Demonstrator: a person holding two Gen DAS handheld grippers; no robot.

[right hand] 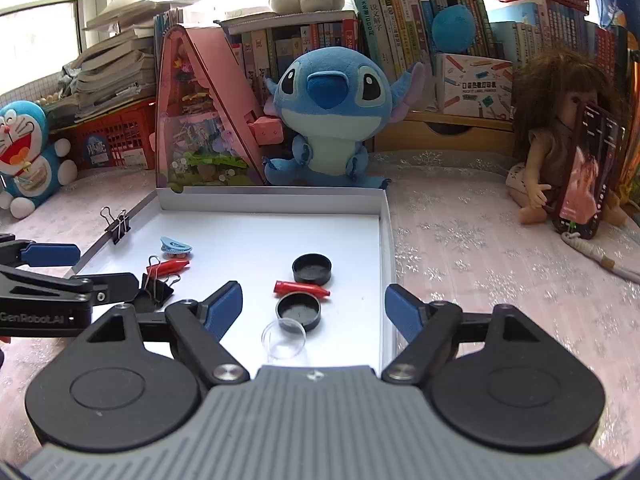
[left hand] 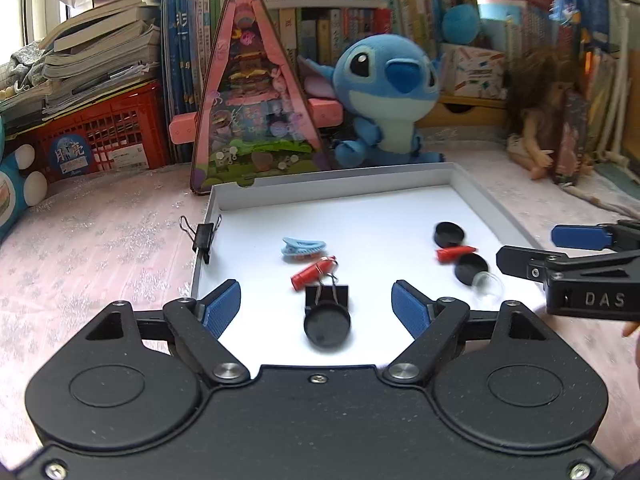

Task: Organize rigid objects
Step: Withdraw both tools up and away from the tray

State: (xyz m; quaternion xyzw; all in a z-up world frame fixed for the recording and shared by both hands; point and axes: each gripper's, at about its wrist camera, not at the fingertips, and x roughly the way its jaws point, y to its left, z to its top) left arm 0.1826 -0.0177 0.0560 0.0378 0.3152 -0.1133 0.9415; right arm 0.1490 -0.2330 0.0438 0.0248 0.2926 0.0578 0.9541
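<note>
Inside the white tray [right hand: 384,240] sit 3 black caps, 2 red pieces, a blue clip and a binder clip; left gripper [left hand: 316,306] and right gripper [right hand: 314,308] both spread, empty; sorting looks mostly done, 1 binder clip [right hand: 116,224] on the rim.

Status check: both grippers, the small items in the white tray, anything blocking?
Left gripper open, empty. Right gripper open, empty. Caps, red pieces, clips loose in white tray; one binder clip clamped on its left wall. Nothing blocking.
</note>
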